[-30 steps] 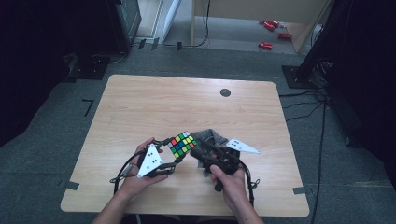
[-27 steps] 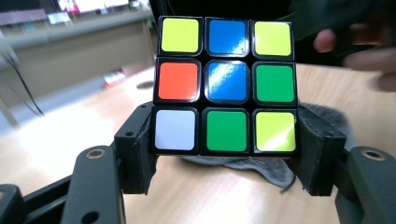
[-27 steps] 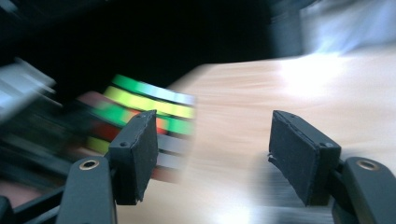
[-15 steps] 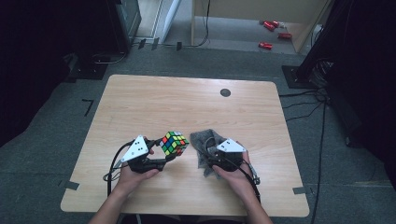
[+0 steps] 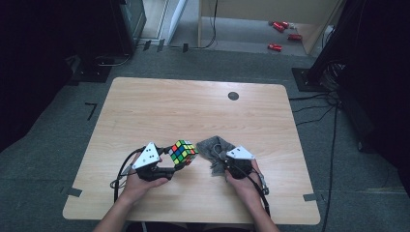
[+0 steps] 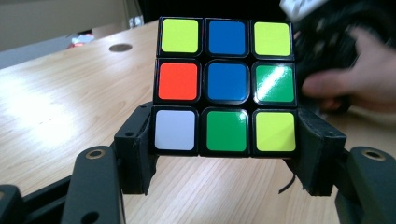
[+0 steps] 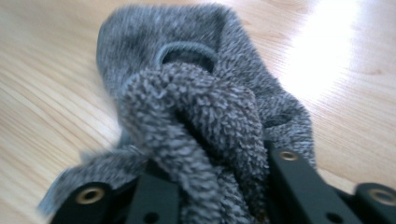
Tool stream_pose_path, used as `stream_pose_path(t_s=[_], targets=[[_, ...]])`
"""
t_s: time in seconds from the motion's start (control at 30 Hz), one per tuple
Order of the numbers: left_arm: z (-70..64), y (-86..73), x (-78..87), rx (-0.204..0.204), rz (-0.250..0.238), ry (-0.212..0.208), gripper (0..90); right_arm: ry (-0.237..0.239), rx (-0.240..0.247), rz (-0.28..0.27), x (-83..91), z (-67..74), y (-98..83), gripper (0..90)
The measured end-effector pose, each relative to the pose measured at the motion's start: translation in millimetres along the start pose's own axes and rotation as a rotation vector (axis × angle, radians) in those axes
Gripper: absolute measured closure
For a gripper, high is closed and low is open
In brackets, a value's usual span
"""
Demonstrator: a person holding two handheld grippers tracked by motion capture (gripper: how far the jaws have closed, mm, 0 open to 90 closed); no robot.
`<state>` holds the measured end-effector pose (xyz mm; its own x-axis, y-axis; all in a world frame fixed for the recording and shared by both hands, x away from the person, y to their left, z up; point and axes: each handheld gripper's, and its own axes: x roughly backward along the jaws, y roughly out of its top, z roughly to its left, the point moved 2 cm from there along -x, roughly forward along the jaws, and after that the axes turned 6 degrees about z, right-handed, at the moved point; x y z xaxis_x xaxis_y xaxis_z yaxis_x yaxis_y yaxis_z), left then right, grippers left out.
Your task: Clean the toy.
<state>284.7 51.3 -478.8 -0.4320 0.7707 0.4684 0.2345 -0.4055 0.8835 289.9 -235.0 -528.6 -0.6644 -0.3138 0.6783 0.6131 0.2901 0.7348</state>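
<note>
Left gripper [image 5: 170, 166], clamped on the multicoloured plastic puzzle cube [image 5: 183, 152], holds it above the light wooden table [image 5: 193, 111]. Right gripper [image 5: 223, 159], jaws just closing, pinches the grey fuzzy cloth [image 5: 212, 147] bunched on the tabletop just beside the cube.

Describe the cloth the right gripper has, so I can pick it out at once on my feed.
On the light wooden table, near its front edge, look just right of the multicoloured puzzle cube. The crumpled grey terry cloth lies there, bunched between the right gripper's black jaws. It is the one soft, fuzzy, colourless thing.
</note>
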Motion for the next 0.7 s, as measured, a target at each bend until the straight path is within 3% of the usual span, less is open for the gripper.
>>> stream_pose_path(t_s=[0.07,0.17,0.23,0.33,0.43,0.47,0.53,0.57,0.6,0.67,0.7], targets=[[-2.2,-0.5,-2.5,-0.028,0.021,0.007,34.7,0.034,-0.036,-0.055,10.3,-3.6,5.0,77.6],[-4.9,0.0,-8.7,-0.038,0.074,0.047,34.8,0.067,-0.033,-0.168,34.2,2.9,20.2,77.8],[-7.8,0.6,-13.4,-0.045,0.12,0.078,34.8,0.097,-0.002,-0.247,52.3,15.1,32.4,77.8],[-14.5,2.5,-21.8,-0.059,0.201,0.131,34.8,0.147,0.08,-0.318,71.6,43.0,46.1,77.6],[-26.8,7.5,-29.0,-0.086,0.249,0.155,34.8,0.186,0.175,-0.31,71.8,75.2,48.2,77.2],[-31.9,9.7,-30.7,-0.098,0.256,0.154,34.8,0.18,0.211,-0.294,67.5,84.3,46.5,77.0],[-40.5,10.9,-34.4,-0.162,0.299,0.2,34.9,0.149,0.265,-0.275,57.8,97.6,40.6,76.6],[-42.1,10.0,-35.2,-0.18,0.308,0.215,35.0,0.12,0.286,-0.265,55.0,100.4,38.6,76.6],[-42.0,9.7,-35.1,-0.172,0.303,0.204,35.1,0.101,0.295,-0.251,53.3,100.4,37.8,76.6],[-40.4,10.3,-33.6,-0.166,0.3,0.194,35.1,0.046,0.282,-0.243,52.0,92.4,39.2,76.4],[-39.5,10.8,-32.5,-0.167,0.29,0.192,35.1,0.033,0.252,-0.242,51.9,85.2,40.3,76.7]])
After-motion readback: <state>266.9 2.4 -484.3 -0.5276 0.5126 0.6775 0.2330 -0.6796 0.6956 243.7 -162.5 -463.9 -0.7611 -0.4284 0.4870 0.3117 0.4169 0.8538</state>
